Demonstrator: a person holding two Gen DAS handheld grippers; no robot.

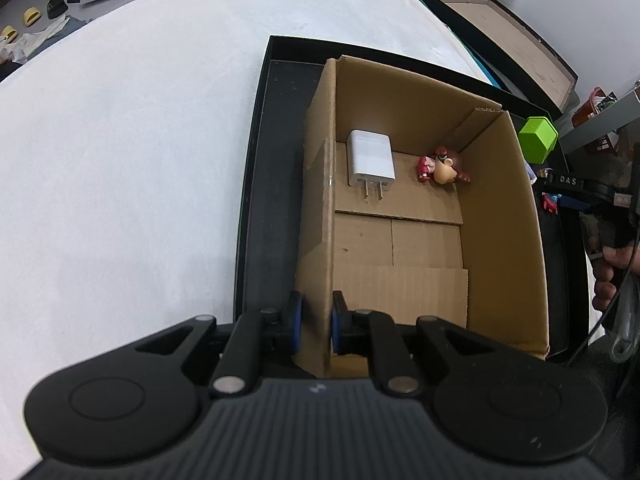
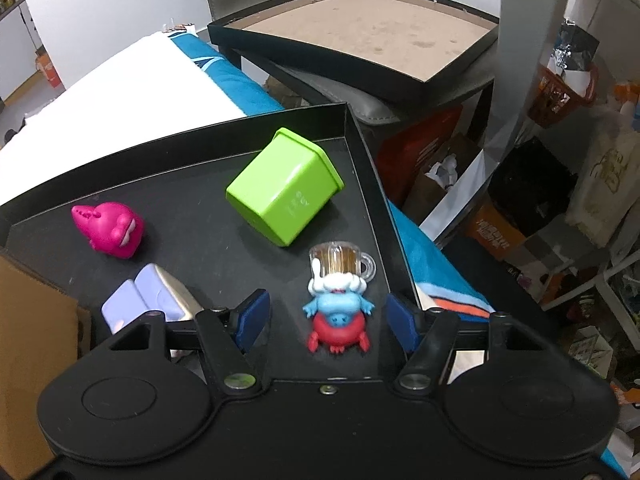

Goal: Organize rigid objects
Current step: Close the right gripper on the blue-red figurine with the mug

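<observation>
Nearest, the left gripper (image 1: 314, 322) pinches the near left wall of the box (image 1: 504, 216), which stands in the black tray (image 1: 266, 208); farther inside lie a white charger (image 1: 371, 159) and a small figurine (image 1: 442, 165). Right of the box, the right gripper (image 2: 326, 320) has its jaws spread around a blue-and-red figure (image 2: 338, 316) without touching it, with a toy mug (image 2: 340, 258) just beyond, a green cup (image 2: 284, 186) farther, and a pink toy (image 2: 110, 229) far left.

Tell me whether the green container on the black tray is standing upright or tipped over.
Tipped over. The green container lies on its side on the black tray, its flat base facing the camera and its rim pointing away.
</observation>
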